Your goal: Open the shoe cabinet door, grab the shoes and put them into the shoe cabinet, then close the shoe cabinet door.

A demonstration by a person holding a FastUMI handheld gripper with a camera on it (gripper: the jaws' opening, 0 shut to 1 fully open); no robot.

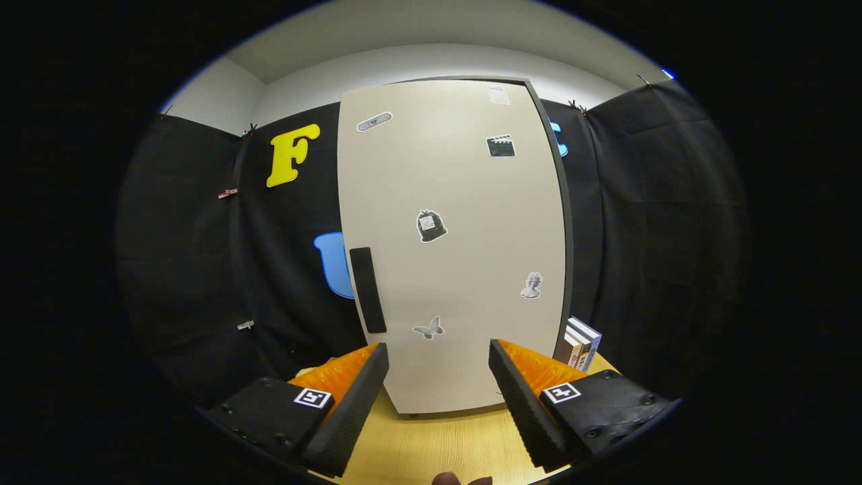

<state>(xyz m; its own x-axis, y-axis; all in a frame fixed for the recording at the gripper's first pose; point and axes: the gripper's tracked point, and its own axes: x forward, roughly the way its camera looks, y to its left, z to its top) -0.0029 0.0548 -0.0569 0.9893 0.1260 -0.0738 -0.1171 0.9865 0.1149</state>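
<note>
Pale wood-grain table top [431, 444]: nearest item, running under and between our fingers; a small dark shape at its near edge, too little of it visible for us to name

Gripper [438, 397]: we hold it with the fingers spread wide apart, nothing between them, nothing touched; each finger carries a square black-and-white marker on its upper side

Shoe cabinet [451, 256]: just ahead of the fingers, standing upright on the table, tall and beige with a dark frame along its right side

Shoe cabinet door [471, 202]: we log it as closed, flush with the frame; a black vertical handle [368, 289] sits near its left edge, low down, beyond the left finger; several small stickers are scattered over the face, among them a butterfly [429, 329], a bust [532, 285] and a clapperboard [501, 145]

Books [579, 345]: a small upright group just beside the cabinet's lower right corner, beyond the right finger

Black cloth wall [646, 222]: behind and to both sides of the cabinet; white wall above it
</note>
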